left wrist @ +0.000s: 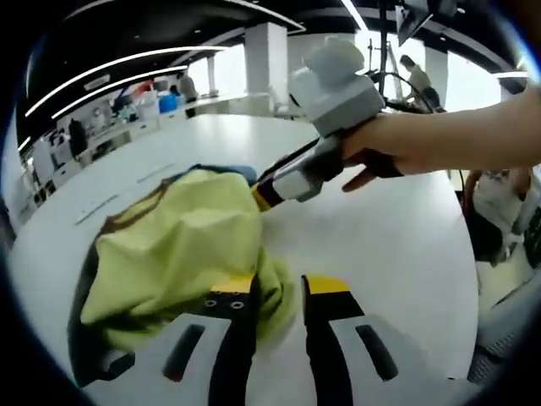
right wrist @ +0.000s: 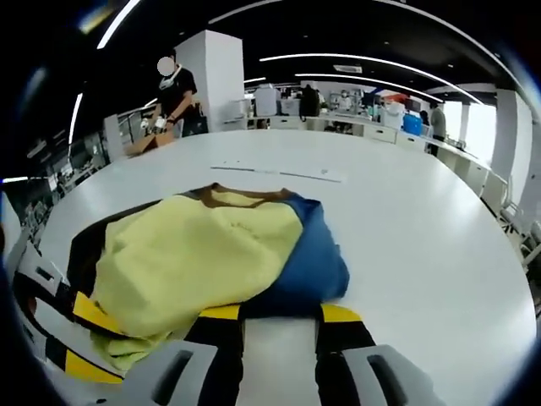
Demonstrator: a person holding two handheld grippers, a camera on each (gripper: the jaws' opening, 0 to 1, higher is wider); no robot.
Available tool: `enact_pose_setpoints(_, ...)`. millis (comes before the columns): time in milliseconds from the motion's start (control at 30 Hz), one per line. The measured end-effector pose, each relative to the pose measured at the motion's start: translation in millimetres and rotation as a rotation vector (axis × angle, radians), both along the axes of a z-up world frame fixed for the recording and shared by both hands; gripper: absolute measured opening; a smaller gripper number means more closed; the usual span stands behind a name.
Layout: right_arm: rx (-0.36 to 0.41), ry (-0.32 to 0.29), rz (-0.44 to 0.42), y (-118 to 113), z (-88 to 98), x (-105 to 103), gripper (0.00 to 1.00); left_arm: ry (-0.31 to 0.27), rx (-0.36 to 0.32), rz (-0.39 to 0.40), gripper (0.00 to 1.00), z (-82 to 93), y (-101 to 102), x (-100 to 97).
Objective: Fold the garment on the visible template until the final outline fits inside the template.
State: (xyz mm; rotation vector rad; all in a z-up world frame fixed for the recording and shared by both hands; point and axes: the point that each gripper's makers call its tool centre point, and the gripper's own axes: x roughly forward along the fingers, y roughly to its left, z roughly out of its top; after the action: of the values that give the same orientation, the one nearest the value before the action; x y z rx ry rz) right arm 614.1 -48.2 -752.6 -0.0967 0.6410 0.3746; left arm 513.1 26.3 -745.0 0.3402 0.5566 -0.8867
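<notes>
your crumpled yellow-green garment with a blue part and brown trim (right wrist: pixel 199 254) lies bunched on the dark template sheet (left wrist: pixel 80 296) on the white round tabletop (right wrist: pixel 423 237), toward the edge nearest you. your left gripper (left wrist: pixel 279 292) has its yellow-tipped jaws apart, one jaw touching the yellow cloth's near edge. your right gripper (right wrist: pixel 279 313) also stands with jaws apart just short of the blue fold, and in the left gripper view your hand (left wrist: pixel 380 152) holds it at the cloth's far side.
</notes>
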Motion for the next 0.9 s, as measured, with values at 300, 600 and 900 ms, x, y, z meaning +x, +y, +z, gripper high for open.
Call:
enact_pose_setpoints(300, -0.024, 0.004, -0.039, -6, -1.6, 4, 0.07, -0.004, 0.043, 0.037, 0.15, -4.8, 1, 7.2)
enact_pose_setpoints(600, -0.005, 0.007, -0.037, -8, -1.7, 6, 0.0, 0.039, -0.004, 0.07, 0.04, -4.4, 7, 13.4)
enact_pose_setpoints(900, 0.029, -0.049, 0.0, -6, 25.1, 9, 0.0, 0.009, -0.127, 0.071, 0.02, 31.6, 13, 20.2)
